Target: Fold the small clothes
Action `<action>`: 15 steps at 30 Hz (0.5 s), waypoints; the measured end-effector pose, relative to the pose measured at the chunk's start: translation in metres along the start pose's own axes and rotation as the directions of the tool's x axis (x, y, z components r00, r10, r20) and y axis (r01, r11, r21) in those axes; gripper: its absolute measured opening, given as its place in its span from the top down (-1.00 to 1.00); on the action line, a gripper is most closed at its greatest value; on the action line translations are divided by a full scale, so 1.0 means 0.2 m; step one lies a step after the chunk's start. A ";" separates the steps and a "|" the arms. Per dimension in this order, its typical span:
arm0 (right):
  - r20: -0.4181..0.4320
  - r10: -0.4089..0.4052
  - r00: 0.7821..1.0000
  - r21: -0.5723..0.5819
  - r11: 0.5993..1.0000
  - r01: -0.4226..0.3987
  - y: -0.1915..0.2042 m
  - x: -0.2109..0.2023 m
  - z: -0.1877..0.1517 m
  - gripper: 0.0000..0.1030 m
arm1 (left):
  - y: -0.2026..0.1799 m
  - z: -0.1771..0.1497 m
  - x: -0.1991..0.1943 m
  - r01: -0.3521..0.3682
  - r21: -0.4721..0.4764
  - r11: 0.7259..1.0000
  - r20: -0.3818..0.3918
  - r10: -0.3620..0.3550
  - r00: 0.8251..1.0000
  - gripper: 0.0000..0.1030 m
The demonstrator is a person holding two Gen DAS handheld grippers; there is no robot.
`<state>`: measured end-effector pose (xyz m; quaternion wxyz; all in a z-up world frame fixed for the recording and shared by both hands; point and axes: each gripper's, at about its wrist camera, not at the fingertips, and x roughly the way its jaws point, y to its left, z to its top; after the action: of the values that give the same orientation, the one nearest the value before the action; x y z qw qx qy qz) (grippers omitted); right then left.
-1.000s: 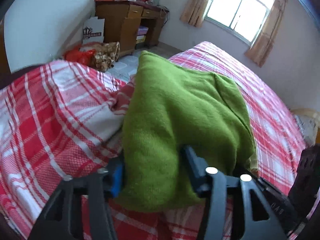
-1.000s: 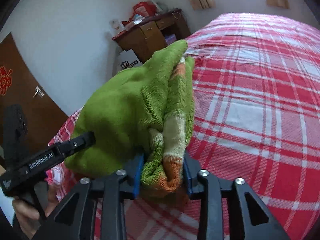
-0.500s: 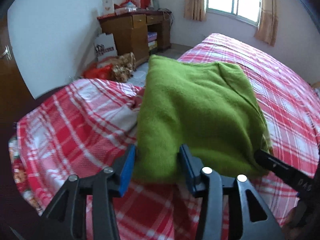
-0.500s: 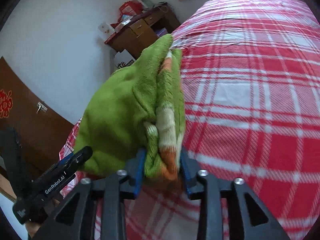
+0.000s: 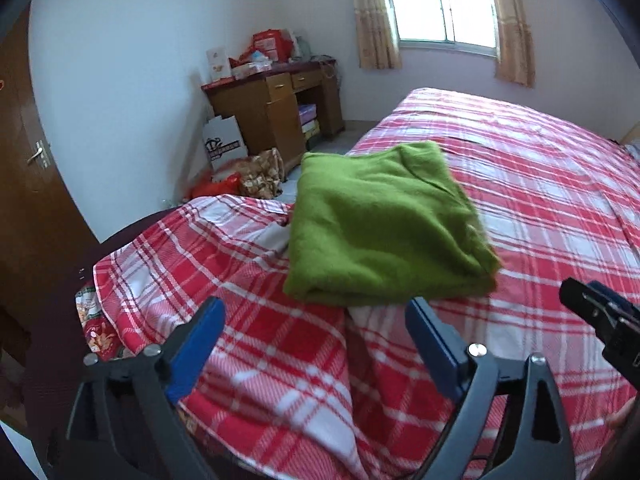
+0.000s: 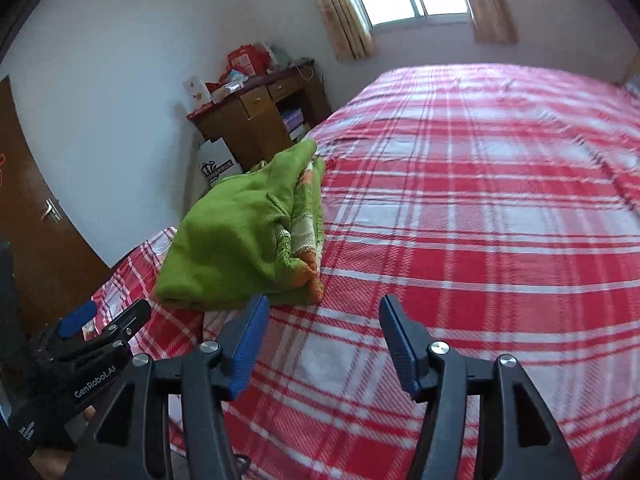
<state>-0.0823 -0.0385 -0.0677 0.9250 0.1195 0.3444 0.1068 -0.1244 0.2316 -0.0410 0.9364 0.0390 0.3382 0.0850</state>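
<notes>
A folded green knit sweater (image 5: pixel 380 228) lies on the red plaid bed (image 5: pixel 540 208) near its front left corner. In the right wrist view the sweater (image 6: pixel 240 244) shows orange and white trim at its folded edge. My left gripper (image 5: pixel 316 328) is open and empty, just in front of the sweater's near edge. My right gripper (image 6: pixel 320 320) is open and empty, just in front and to the right of the sweater. The left gripper also shows in the right wrist view (image 6: pixel 104 324), and the right gripper shows at the right edge of the left wrist view (image 5: pixel 596 308).
A wooden desk (image 5: pixel 276 108) with boxes on top stands by the far wall under a window (image 5: pixel 440 0). Bags and a white box (image 5: pixel 224 144) lie on the floor beside the bed. A brown door (image 5: pixel 28 184) is at the left.
Both grippers have opened and let go of the sweater, then drawn back from it. The sweater now rests flat on the bed.
</notes>
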 end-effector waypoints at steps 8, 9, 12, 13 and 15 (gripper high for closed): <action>0.142 -0.065 0.988 -0.112 0.990 0.081 0.14 -0.33 -0.01 -0.14 | -0.03 0.01 -0.30 0.053 0.020 0.998 0.114 -0.055 0.992 -1.00; 0.164 -0.071 0.984 -0.130 0.987 0.093 0.17 -0.37 -0.01 -0.14 | -0.03 0.02 -0.34 0.059 0.017 0.998 0.135 -0.060 0.989 -1.00; 0.241 -0.076 0.967 -0.166 0.979 0.119 0.24 -0.51 0.01 -0.14 | -0.03 0.05 -0.46 0.057 0.021 0.998 0.194 -0.060 0.979 -1.00; 0.263 -0.075 0.962 -0.172 0.977 0.124 0.25 -0.55 0.02 -0.15 | -0.03 0.06 -0.49 0.044 0.022 0.999 0.204 -0.047 0.978 -1.00; 0.292 -0.066 0.954 -0.182 0.975 0.123 0.28 -0.63 0.04 -0.15 | -0.03 0.07 -0.57 0.030 0.023 0.999 0.236 -0.034 0.971 -1.00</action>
<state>-0.1759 -0.0215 0.0323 0.9762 0.0241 0.2012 0.0776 -0.1999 0.2046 0.0405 0.9708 0.0525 0.2258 0.0612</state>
